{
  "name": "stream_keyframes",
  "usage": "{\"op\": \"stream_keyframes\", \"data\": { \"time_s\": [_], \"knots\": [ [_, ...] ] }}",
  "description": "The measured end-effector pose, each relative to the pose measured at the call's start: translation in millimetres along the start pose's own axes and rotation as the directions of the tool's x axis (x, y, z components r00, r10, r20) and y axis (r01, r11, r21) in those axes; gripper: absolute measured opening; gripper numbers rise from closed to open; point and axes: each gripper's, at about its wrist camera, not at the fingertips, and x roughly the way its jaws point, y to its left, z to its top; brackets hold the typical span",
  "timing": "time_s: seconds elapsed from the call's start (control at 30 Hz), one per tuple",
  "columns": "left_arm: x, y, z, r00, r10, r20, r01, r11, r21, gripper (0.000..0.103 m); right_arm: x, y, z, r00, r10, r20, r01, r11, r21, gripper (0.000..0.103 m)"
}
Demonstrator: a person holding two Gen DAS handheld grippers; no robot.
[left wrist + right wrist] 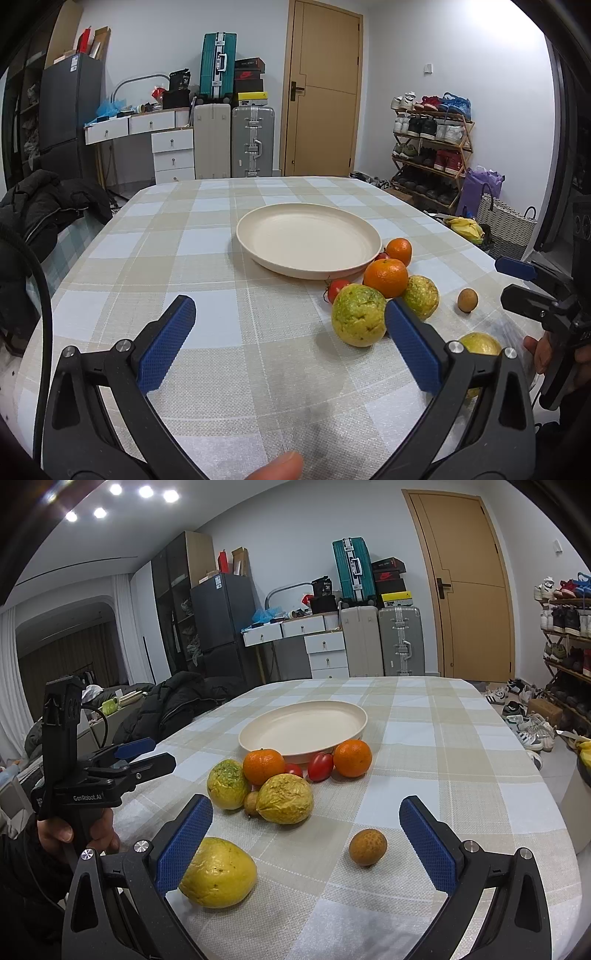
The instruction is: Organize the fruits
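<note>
A cream plate stands bare on the checked tablecloth. In front of it lie two oranges, red tomatoes, several yellow-green fruits and a small brown fruit. My left gripper is open over bare cloth, left of a yellow-green fruit and an orange. My right gripper is open, touching nothing. Between its fingers on the cloth lie the brown fruit and a large yellow fruit, which its left pad partly hides.
A black jacket hangs at the table's left side. A shoe rack, bags and bananas stand off the right edge. Suitcases, drawers and a door are behind the table.
</note>
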Motion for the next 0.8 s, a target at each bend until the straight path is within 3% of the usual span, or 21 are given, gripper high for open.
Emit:
{"op": "stream_keyframes", "data": {
  "time_s": [0.8],
  "knots": [
    [0.3, -1.3, -0.4, 1.0, -0.002, -0.002, 0.002, 1.0, 0.004, 0.102, -1.2, -2.7, -1.9, 1.0, -0.006, -0.002, 0.006, 1.0, 0.003, 0.103]
  ]
}}
